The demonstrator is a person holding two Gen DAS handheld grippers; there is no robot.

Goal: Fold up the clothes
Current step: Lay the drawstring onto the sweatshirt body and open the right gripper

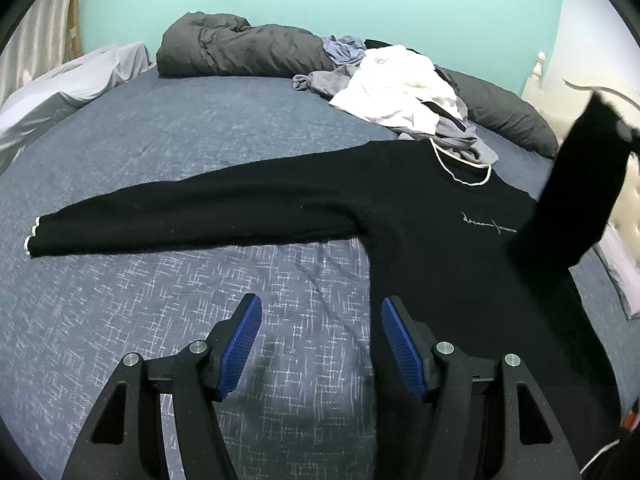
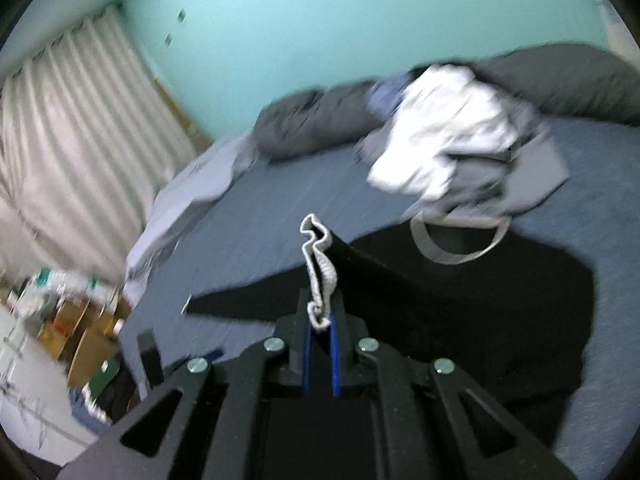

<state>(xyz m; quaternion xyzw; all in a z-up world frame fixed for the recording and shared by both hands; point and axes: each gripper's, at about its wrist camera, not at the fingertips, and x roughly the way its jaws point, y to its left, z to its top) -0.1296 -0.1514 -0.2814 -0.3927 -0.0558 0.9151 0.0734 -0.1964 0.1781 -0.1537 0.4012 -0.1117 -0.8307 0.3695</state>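
A black long-sleeved sweater (image 1: 440, 248) with a white-trimmed collar lies face up on the blue bedspread (image 1: 160, 280). Its left sleeve (image 1: 168, 216) stretches out flat to the left, white cuff at the end. My left gripper (image 1: 322, 320) is open and empty, low over the bed beside the sweater's left side. My right gripper (image 2: 320, 316) is shut on the white cuff (image 2: 318, 268) of the other sleeve and holds it lifted above the sweater's body (image 2: 500, 300). In the left wrist view that lifted sleeve (image 1: 580, 188) hangs at the right edge.
A pile of white and grey clothes (image 1: 400, 88) lies behind the collar. A rolled dark grey duvet (image 1: 240, 48) and a grey pillow (image 1: 508, 112) sit at the far side. A white sheet (image 1: 72, 84) lies at far left. Boxes and clutter (image 2: 80, 328) stand on the floor.
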